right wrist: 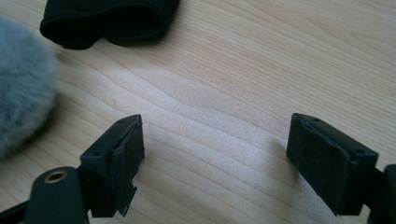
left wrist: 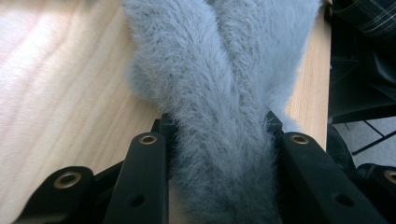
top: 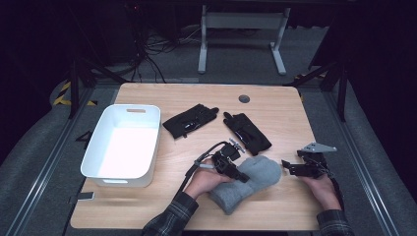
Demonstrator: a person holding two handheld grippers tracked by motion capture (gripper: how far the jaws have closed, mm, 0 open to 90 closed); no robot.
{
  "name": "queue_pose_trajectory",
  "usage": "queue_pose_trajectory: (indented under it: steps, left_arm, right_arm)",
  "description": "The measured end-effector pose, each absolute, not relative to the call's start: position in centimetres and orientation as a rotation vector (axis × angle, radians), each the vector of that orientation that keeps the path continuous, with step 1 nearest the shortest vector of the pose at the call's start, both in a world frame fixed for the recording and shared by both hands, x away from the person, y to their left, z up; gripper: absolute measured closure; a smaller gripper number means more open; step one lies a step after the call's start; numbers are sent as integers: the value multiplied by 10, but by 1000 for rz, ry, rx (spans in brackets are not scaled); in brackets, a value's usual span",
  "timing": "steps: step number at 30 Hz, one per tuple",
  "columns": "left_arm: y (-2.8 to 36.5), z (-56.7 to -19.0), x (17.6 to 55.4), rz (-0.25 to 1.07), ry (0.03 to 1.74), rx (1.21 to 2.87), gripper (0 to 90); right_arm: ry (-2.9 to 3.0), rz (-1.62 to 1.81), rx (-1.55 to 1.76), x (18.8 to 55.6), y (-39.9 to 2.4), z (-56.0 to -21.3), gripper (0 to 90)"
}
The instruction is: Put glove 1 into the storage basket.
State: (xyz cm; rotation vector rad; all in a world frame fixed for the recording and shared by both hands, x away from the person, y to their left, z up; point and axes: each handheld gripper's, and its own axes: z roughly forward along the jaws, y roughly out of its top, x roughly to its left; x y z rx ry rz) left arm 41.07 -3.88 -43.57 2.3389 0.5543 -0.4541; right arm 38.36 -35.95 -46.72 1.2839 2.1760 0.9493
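Note:
A fluffy grey mitten (top: 255,179) lies on the wooden table (top: 280,113) near its front edge. My left gripper (top: 242,175) reaches onto it from the left, and in the left gripper view its jaws squeeze a bunched fold of the grey mitten (left wrist: 219,84) between them. My right gripper (top: 291,168) rests just right of the mitten, with its jaws wide apart over bare wood (right wrist: 215,149) and nothing between them. The grey mitten's edge (right wrist: 18,84) shows at the left of the right gripper view.
Two black gloves (top: 191,119) (top: 248,132) lie behind the mitten at mid table; one black glove's cuff (right wrist: 107,21) is ahead of my right gripper. A white bin (top: 94,147) stands at the left. A grommet hole (top: 244,99) sits near the far edge.

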Motion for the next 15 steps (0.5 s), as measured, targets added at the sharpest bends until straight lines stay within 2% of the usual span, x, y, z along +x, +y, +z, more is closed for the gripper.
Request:
queue_pose_trajectory:
  steps: [15]
  left_arm:
    - [-13, -403, 417, -382, 567, 2307, 666]
  right_arm:
    - [2174, 948, 1287, 384, -359, -467, 196]
